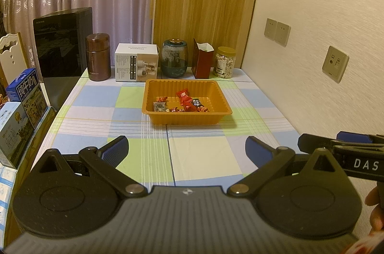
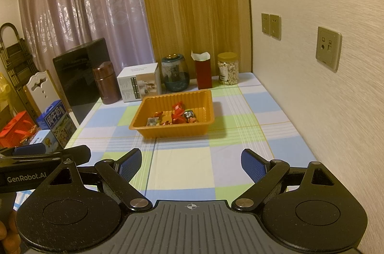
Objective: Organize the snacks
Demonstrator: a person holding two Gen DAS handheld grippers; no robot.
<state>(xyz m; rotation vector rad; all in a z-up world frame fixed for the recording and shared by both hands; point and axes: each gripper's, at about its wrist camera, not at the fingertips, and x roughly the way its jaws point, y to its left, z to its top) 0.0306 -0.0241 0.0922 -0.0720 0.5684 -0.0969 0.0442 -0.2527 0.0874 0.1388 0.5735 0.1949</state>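
Note:
An orange plastic tray [image 1: 153, 92] [image 2: 206, 105] sits in the middle of the checked tablecloth. Several wrapped snacks [image 1: 184, 103] [image 2: 177, 117], mostly red, lie in its near half. My left gripper [image 1: 186, 153] hovers open over the near part of the table, well short of the tray, with nothing between its blue pads. My right gripper [image 2: 191, 165] is also open and empty, at about the same distance from the tray. Each gripper shows at the edge of the other's view, the right gripper [image 1: 340, 146] and the left gripper [image 2: 48, 153].
Along the table's far edge stand a brown flask [image 1: 98, 58], a white box [image 1: 136, 62], a dark glass jar [image 1: 174, 59], a red carton [image 1: 202, 62] and a jar of nuts [image 1: 225, 63]. Milk cartons [image 1: 22, 110] and a black appliance [image 1: 62, 45] are on the left; a wall runs along the right.

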